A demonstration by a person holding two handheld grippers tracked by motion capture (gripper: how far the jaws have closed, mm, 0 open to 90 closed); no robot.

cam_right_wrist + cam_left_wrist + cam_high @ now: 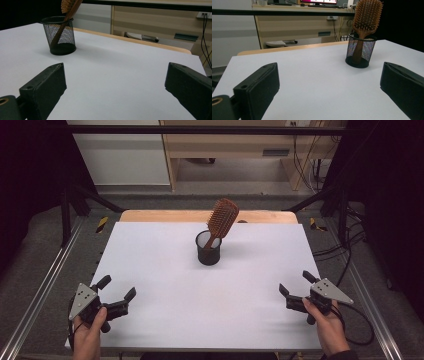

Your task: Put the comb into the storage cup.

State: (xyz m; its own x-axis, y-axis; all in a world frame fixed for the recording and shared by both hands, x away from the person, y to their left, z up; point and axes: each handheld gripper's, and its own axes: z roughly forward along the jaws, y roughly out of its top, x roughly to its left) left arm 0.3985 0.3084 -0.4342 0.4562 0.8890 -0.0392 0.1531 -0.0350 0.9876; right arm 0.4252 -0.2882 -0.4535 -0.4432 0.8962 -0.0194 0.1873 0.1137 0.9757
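no readable text, labels, brands or numbers anywhere

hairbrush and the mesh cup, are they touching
Touching. In the right gripper view the hairbrush handle stands inside the mesh cup, leaning on its rim; the high view shows the same lean.

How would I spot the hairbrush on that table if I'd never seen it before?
Look at the white table, toward its far middle, where a black mesh cup stands alone. The hairbrush stands handle-down in it, leaning right. It is the one brown wooden thing there, with a paddle head of bristles.
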